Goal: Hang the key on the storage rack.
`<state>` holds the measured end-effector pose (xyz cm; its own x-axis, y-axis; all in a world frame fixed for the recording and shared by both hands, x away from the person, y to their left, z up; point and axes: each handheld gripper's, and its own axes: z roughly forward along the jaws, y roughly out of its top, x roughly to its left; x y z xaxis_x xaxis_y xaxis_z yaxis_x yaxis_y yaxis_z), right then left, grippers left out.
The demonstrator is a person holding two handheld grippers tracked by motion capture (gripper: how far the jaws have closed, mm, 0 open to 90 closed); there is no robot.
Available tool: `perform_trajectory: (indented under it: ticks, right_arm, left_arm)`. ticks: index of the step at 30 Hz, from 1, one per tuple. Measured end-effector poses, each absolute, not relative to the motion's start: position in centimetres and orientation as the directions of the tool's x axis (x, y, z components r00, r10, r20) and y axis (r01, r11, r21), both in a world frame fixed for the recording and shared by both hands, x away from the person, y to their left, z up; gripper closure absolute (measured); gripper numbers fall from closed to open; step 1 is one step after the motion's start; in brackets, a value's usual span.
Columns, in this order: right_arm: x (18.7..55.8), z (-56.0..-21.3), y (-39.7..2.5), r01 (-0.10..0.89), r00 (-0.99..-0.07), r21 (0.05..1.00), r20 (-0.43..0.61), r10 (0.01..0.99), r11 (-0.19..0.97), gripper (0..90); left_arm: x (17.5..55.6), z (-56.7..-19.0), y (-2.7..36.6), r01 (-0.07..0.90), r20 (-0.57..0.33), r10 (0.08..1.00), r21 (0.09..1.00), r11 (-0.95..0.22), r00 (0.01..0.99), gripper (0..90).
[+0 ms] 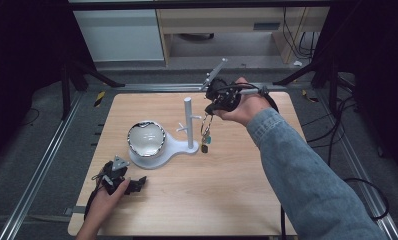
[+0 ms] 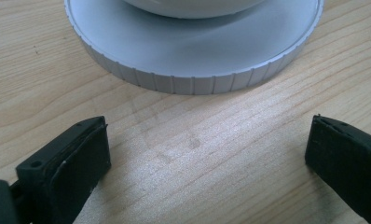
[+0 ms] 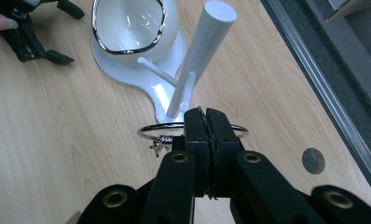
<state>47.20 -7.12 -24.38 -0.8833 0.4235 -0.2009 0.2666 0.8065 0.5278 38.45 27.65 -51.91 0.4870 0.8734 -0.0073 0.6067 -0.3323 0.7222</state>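
Observation:
A white stand (image 1: 188,122) with an upright post and short side pegs rises from a white base (image 1: 179,146) in the middle of the table. On the base's round end sits a white bowl (image 1: 146,138) with a silver rim. My right gripper (image 1: 210,107) is just right of the post, shut on a silver key ring (image 1: 206,129) whose small charms dangle below. In the right gripper view the ring (image 3: 148,129) lies crosswise in my right gripper (image 3: 206,116), just short of a peg (image 3: 181,95). My left gripper (image 1: 138,184) rests open on the table near the bowl's base (image 2: 193,56).
The wooden table (image 1: 227,190) has bare surface at the front and right. Metal rails (image 1: 47,155) run along both sides. A round grey plug (image 3: 313,160) sits in the tabletop near the right edge. Furniture and cables stand behind the table.

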Motion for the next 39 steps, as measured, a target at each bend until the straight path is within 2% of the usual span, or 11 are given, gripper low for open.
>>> perform_trajectory:
  ticks: [39]
  right_arm:
    - [49.6, -25.1, -3.8, 0.264, -0.894, 0.501, -0.195, 0.404, 0.824, 88.6]
  left_arm:
    - [38.4, -51.9, 27.7, 0.607, -0.006, 0.872, 0.72, -0.335, 0.489, 0.0]
